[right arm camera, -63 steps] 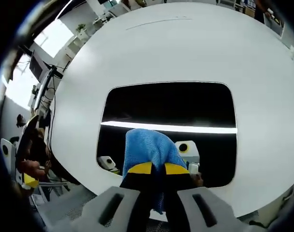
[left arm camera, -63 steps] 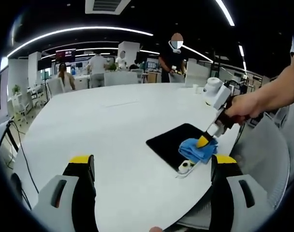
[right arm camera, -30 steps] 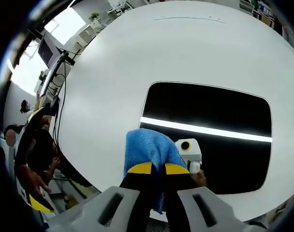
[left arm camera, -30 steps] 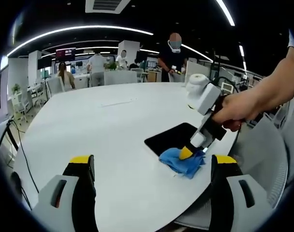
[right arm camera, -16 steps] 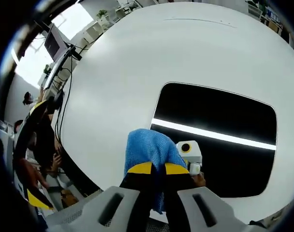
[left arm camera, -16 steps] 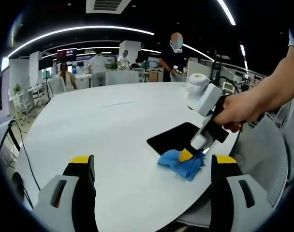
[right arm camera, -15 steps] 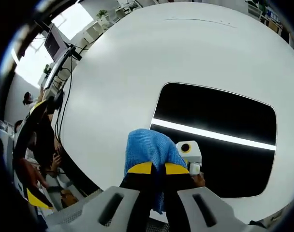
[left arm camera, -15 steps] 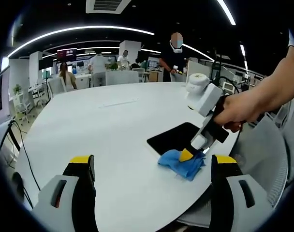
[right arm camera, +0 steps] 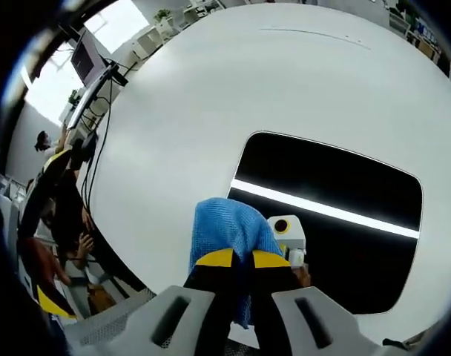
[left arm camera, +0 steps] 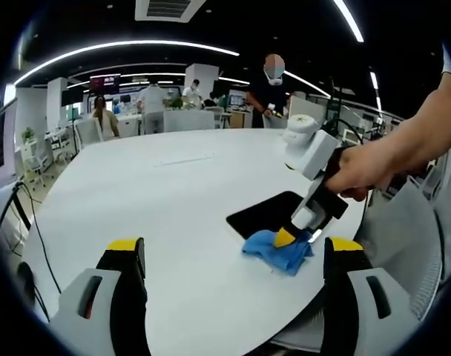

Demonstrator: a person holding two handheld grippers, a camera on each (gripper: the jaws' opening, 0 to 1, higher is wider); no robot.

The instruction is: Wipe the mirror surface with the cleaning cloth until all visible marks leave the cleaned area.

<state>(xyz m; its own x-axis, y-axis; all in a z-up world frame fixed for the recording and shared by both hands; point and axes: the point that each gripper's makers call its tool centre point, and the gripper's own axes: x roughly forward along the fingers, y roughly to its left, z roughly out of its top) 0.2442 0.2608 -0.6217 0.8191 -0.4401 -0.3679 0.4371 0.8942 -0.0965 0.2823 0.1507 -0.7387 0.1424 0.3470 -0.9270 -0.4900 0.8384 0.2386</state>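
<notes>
One dark mirror (right arm camera: 337, 185) is lying flat near the edge of a round white table (right arm camera: 211, 96), its glossy face reflecting a single bright strip of ceiling light. One blue cleaning cloth (right arm camera: 229, 233) is sitting at the mirror's near corner, bunched up and overlapping both the glass and the bare tabletop beside it. The right gripper (right arm camera: 235, 259) is pinching that cloth, its two yellow-tipped jaws pressed together on the fabric and pushing it down onto the surface; in the left gripper view the same gripper (left arm camera: 286, 237) is coming in from the right, held in a person's hand (left arm camera: 359, 170), with the cloth (left arm camera: 279, 251) spreading under its tip at the corner of the mirror (left arm camera: 266, 215). The left gripper (left arm camera: 236, 256) is hovering over the table (left arm camera: 151, 200) well apart from the mirror, its two jaws spread wide with nothing between them. Beyond the far side of the table one person in dark clothing (left arm camera: 266, 93) is standing, and farther back several other people are sitting or standing in the open office.
</notes>
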